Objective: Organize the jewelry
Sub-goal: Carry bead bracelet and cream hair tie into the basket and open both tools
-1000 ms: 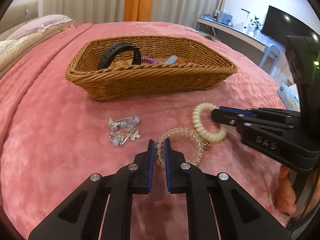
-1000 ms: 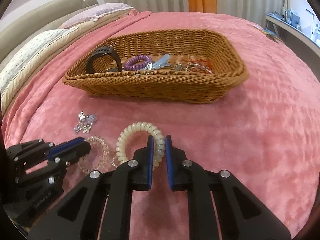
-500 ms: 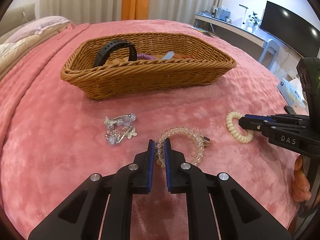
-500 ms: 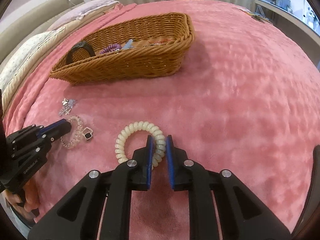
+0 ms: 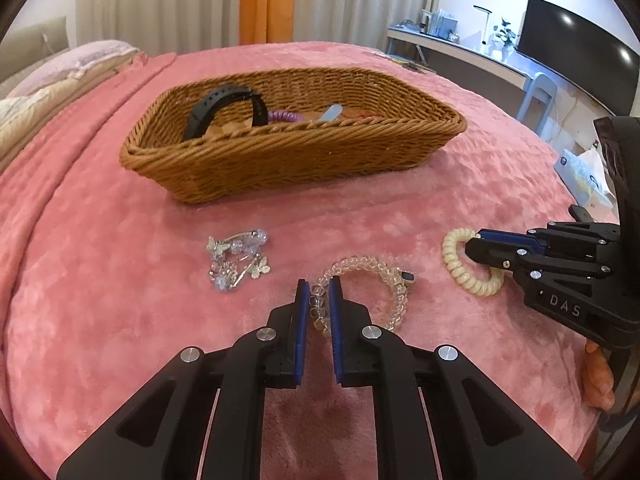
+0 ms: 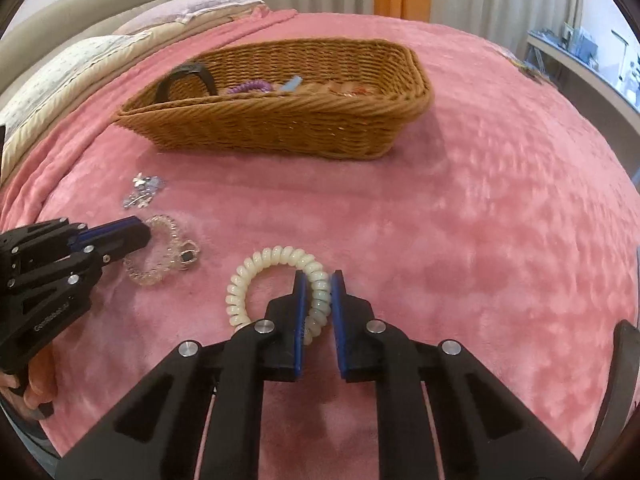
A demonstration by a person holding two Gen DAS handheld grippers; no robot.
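Observation:
A wicker basket [image 5: 248, 156] [image 6: 280, 128] stands on the pink blanket and holds a black band [image 5: 224, 108], a purple coil tie [image 5: 284, 116] and other small pieces. My left gripper [image 5: 319, 292] is shut on the near side of a clear coil bracelet [image 5: 384, 276] [image 6: 160, 248] lying on the blanket. My right gripper [image 6: 319, 284] [image 5: 474, 246] is shut on a cream coil hair tie [image 6: 260, 272] [image 5: 460, 268], just right of the bracelet. A silver butterfly-and-bead piece [image 5: 236, 260] [image 6: 142, 192] lies loose to the left.
The pink blanket [image 6: 480, 220] covers a bed. Pillows [image 6: 72, 68] lie at the far left. A desk [image 5: 460, 52] with a monitor [image 5: 580, 52] stands beyond the bed's right edge. Curtains hang at the back.
My right gripper carried the cream hair tie away to the right of the bracelet, then came back a little toward it. My left gripper stayed shut on the clear bracelet.

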